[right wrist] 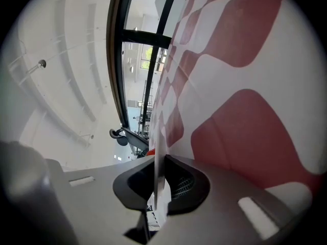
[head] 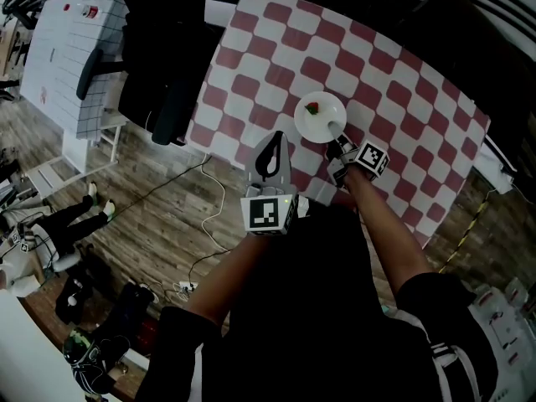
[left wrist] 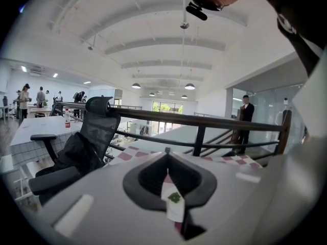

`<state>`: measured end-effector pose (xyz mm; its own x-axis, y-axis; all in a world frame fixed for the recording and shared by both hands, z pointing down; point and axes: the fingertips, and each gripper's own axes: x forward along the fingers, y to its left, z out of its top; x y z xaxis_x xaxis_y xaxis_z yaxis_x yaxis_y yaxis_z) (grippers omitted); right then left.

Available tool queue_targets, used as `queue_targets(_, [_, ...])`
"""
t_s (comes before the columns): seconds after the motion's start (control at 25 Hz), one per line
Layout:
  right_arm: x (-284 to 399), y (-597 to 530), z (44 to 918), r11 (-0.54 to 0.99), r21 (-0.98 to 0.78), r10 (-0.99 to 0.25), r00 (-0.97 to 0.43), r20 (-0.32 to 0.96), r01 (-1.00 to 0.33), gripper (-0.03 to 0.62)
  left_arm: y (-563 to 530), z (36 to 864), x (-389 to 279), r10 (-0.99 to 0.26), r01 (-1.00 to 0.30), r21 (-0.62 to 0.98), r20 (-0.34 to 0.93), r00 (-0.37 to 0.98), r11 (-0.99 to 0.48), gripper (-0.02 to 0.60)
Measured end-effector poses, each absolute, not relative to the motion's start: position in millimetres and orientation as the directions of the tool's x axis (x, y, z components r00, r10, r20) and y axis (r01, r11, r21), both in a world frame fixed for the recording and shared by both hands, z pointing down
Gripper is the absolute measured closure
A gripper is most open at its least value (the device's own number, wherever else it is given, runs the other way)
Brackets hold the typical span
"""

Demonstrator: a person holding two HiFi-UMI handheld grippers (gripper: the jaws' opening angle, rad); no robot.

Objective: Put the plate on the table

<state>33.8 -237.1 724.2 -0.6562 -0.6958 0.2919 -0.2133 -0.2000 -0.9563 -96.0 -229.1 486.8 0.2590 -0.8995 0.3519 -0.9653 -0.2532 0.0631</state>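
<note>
Head view: the white plate (head: 328, 126), carrying a small red bit of food (head: 312, 108), is on or just above the checkered bench (head: 394, 90), with the right hand-held gripper (head: 337, 151) at its near rim and the left hand-held gripper (head: 270, 159) just beside. Left gripper view: that gripper's jaws meet, with nothing between them. Right gripper view: the jaws are nearly together, pinching the plate (right wrist: 155, 157) by its thin rim
</note>
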Motion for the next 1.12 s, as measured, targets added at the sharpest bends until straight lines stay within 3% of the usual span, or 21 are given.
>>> queue_targets(0.68, [30.5,-235.2,739.3,-0.320,-0.912,-0.629,-0.662,0.408,-0.258,0.568,-224.5,492.5,-89.8,-0.891,-0.964,0.078,0.369,0.265,-0.254,0.572])
queue_targets(1.12, [36.2,-219.4,746.2,-0.371,-0.760,-0.516,-0.561,0.647,-0.534,0.533,-217.2,485.2,-83.6,-0.887,-0.951,0.054,0.350,0.303,-0.303,0.572])
